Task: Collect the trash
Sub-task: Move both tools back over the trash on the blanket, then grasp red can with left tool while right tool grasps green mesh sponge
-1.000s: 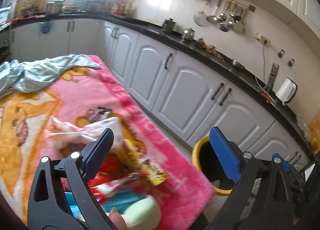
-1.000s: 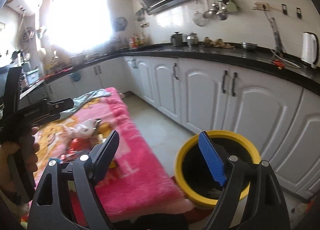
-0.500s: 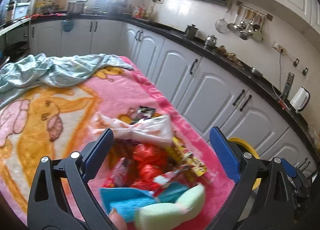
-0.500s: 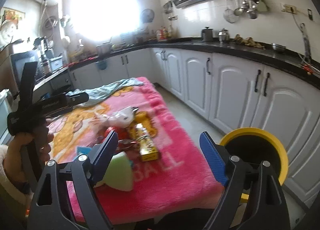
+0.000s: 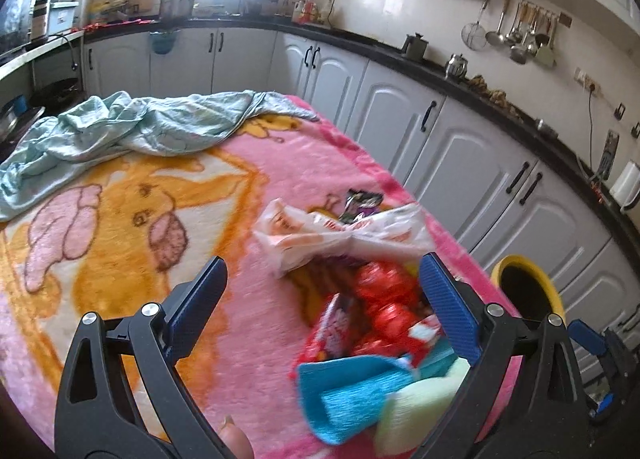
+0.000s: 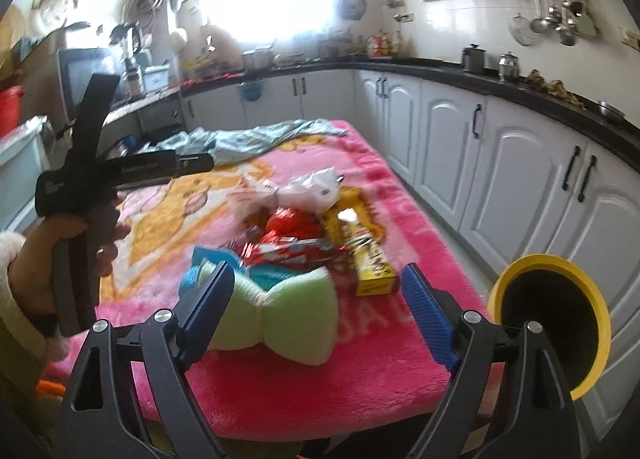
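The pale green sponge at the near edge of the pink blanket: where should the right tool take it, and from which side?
Grip the green sponge at its pinched waist, coming from the near edge of the blanket, where nothing stands in the way. It flares like a bow tie, so the narrow middle probably fits the open right tool best.

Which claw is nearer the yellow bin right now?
Right. The right claw hangs open over the blanket's near edge, the yellow bin just to its right. The left claw is farther over the blanket, beyond the trash pile.

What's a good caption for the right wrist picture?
Open gripper nears a green sponge and wrappers on a pink blanket.
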